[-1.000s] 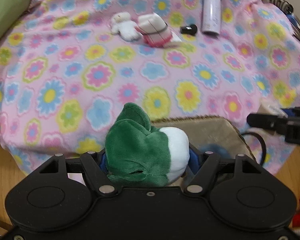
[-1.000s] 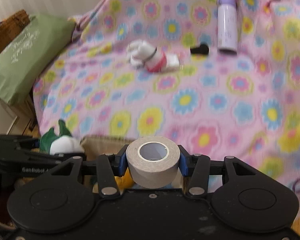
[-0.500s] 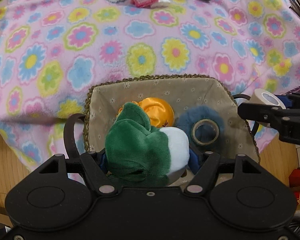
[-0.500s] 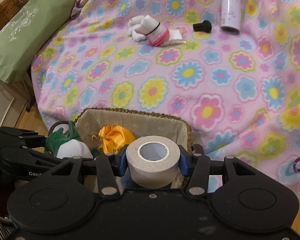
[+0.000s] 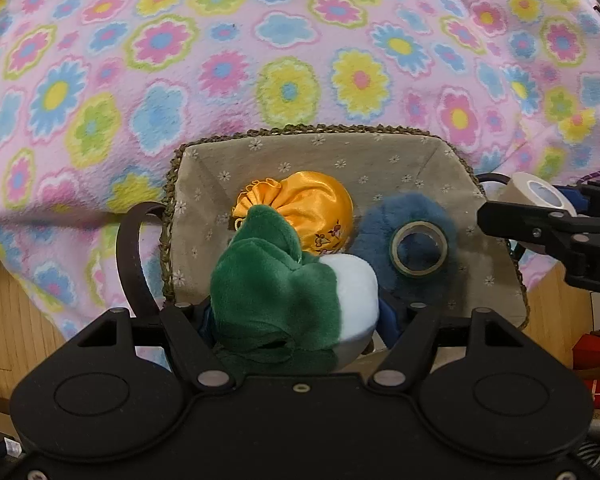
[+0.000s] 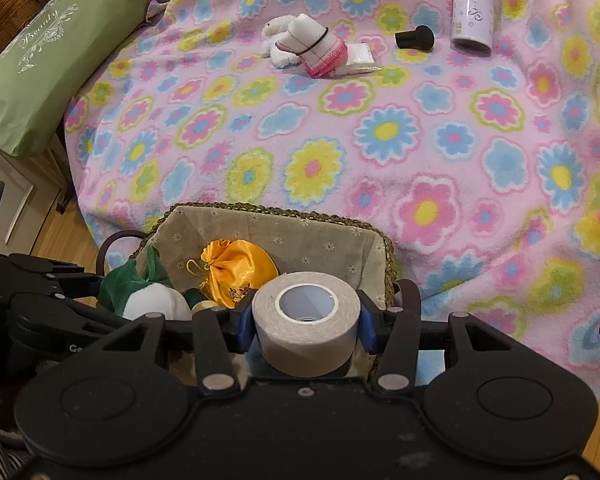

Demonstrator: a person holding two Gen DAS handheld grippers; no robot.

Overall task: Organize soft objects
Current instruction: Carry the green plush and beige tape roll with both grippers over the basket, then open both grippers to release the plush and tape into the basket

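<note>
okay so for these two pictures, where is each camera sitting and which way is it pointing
Left wrist: on the left hand-held gripper, looking steeply down into the lined basket; its jaws clamp the green and white plush, and the right hand-held gripper enters at right.
Right wrist: on the right gripper, facing down and out across the flowered blanket; its jaws clamp a tape roll.
Shared: the basket, the plush, the orange pouch, the blanket.
</note>
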